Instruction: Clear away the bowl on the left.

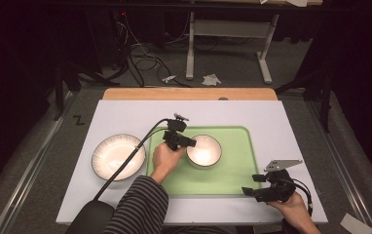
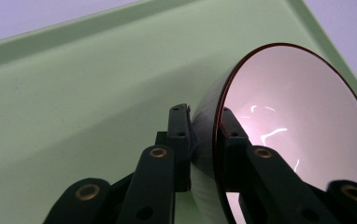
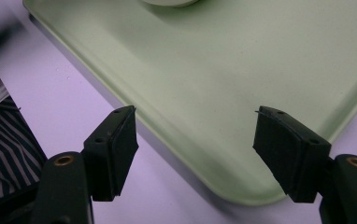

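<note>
Bowl (image 1: 204, 150) rim pinched in my left gripper (image 1: 184, 141), mid-frame over the green tray (image 1: 232, 175), ready for setting down; right gripper (image 1: 250, 187) waits agape, lower right.

A wide white ribbed plate with a dark rim (image 1: 119, 156) lies on the pale lavender tabletop (image 1: 125, 117), at nine o'clock of centre. A light wooden board edge (image 1: 189, 93) runs along twelve o'clock. Beyond it, crumpled white paper (image 1: 211, 79) and black cables (image 1: 142, 61) lie on grey carpet
</note>
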